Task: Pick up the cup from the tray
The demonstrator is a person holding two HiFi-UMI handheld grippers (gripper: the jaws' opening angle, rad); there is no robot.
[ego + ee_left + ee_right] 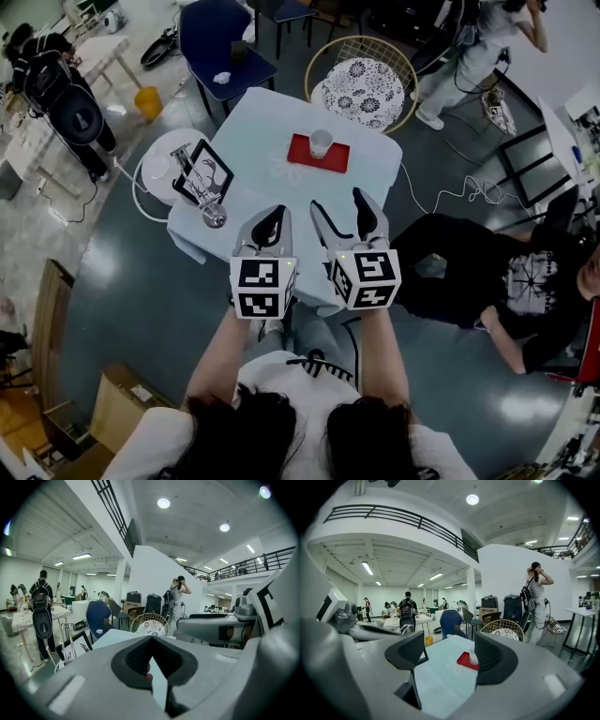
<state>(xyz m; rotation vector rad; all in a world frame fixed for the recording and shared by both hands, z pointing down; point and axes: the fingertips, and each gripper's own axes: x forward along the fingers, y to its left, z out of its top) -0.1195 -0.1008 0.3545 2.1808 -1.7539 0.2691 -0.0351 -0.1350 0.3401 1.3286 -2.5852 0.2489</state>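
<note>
A pale cup (321, 142) stands upright on a small red tray (306, 156) at the far side of the light-clothed table (246, 127). Both grippers hover over the table's near edge, well short of the tray. My left gripper (273, 217) is shut and holds nothing; in its own view the left gripper (151, 644) has its tips together, with a sliver of red showing through the slit behind them. My right gripper (343, 202) is open and empty. In the right gripper view the tray (464, 661) and cup (473, 658) lie between the spread jaws of the right gripper (452, 656), far ahead.
A framed picture with a metal stand (206, 175) sits at the table's left edge beside a round white side table (161, 161). A wicker chair (364, 80) and blue chair (220, 42) stand behind. A person in black (487, 272) sits at the right. Cables cross the floor.
</note>
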